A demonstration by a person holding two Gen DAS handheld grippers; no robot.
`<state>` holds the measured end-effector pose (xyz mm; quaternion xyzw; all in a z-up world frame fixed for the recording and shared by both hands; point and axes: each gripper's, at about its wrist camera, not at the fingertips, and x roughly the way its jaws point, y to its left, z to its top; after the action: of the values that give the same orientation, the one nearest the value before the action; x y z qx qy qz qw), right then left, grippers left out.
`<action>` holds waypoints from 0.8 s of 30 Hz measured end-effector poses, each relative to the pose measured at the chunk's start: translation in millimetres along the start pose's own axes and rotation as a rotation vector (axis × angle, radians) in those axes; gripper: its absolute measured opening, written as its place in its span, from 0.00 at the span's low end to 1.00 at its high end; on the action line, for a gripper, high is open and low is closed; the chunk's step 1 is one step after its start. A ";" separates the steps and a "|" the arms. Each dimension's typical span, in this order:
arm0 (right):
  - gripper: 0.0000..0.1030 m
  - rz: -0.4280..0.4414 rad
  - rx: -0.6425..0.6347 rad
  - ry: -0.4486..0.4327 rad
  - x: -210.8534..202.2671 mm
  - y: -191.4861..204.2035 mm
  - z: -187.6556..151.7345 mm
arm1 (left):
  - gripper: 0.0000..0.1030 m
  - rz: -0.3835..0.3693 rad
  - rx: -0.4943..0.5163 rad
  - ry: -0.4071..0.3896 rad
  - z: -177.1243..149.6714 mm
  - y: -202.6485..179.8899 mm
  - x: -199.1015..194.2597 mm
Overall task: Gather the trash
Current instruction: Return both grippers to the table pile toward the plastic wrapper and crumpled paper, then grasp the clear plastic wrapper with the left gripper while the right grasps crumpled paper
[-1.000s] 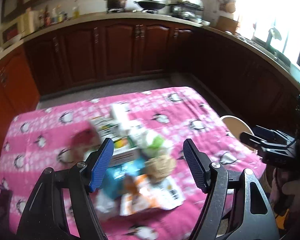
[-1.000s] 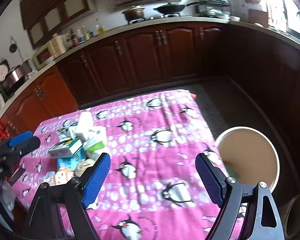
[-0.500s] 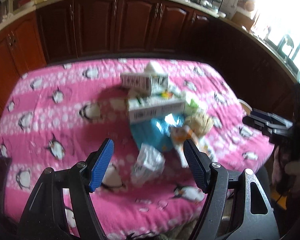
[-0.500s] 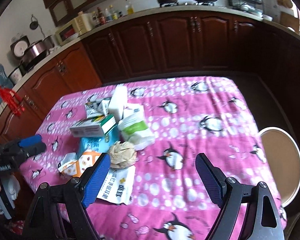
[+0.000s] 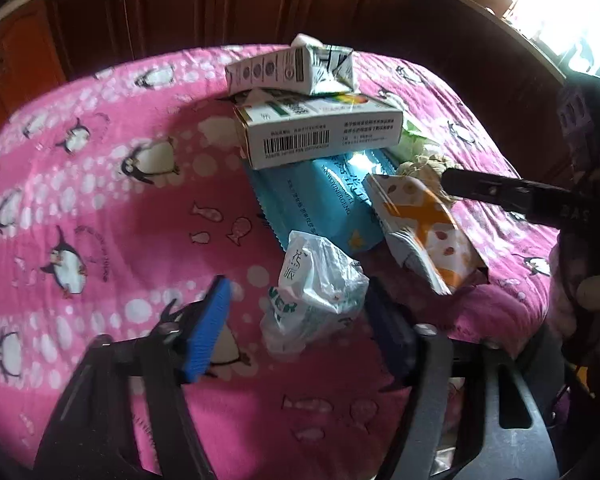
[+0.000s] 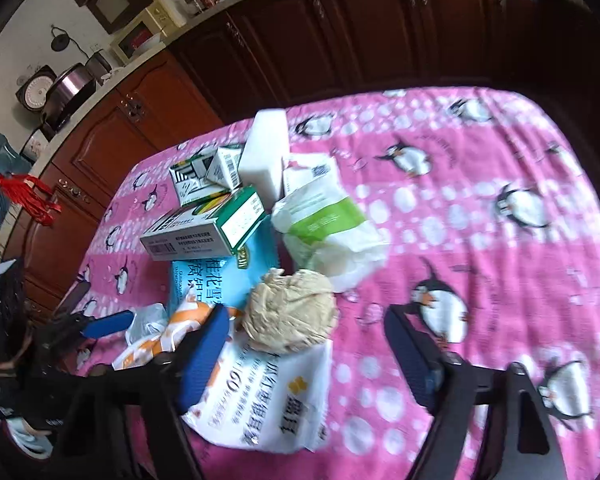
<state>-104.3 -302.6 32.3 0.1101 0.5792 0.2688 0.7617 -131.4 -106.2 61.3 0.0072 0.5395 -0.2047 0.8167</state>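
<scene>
A: Where does the trash lie?

B: It is heaped on the pink penguin cloth (image 5: pixel 112 208), toward its near edge. In the left wrist view a crumpled clear wrapper (image 5: pixel 314 292) sits at the front of the heap. Behind it lies a blue pack (image 5: pixel 324 204), with a white barcode box (image 5: pixel 324 132) resting on its far end and a small carton (image 5: pixel 290 70) stacked above that. An orange-and-white pouch (image 5: pixel 424 228) lies just right of the blue pack.

A: And the left gripper?

B: The left gripper (image 5: pixel 296 328) has its jaws spread wide, one on each side of the wrapper. The right jaw is just beside the wrapper; whether it touches cannot be told.

A: What does the right side show?

B: The right gripper (image 6: pixel 314 352) is also spread apart, gripping nothing. A tan paper ball (image 6: pixel 290 316) sits between its fingertips, lying on a white printed bag (image 6: pixel 268 396). The left blue pad (image 6: pixel 206 354) is over that bag's edge. Beyond the ball is a white-and-green bag (image 6: pixel 328 228), and a white block (image 6: pixel 266 156) stands behind it. The green-ended box (image 6: pixel 204 228) lies left of these.
</scene>
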 end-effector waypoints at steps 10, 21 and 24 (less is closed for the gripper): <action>0.31 0.052 -0.034 -0.064 -34.5 2.1 -6.7 | 0.18 -0.038 -0.037 -0.024 -6.0 15.2 -29.2; 0.31 0.050 -0.022 -0.142 -78.5 -6.0 -12.5 | 0.18 -0.064 0.009 -0.144 15.1 -9.4 -87.0; 0.31 0.027 -0.037 -0.160 -87.5 -6.7 -14.7 | 0.18 -0.069 0.037 -0.159 26.6 -32.7 -84.9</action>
<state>-132.5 -357.3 96.7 0.1250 0.5099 0.2802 0.8036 -147.6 -114.7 154.3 -0.0124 0.4689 -0.2426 0.8492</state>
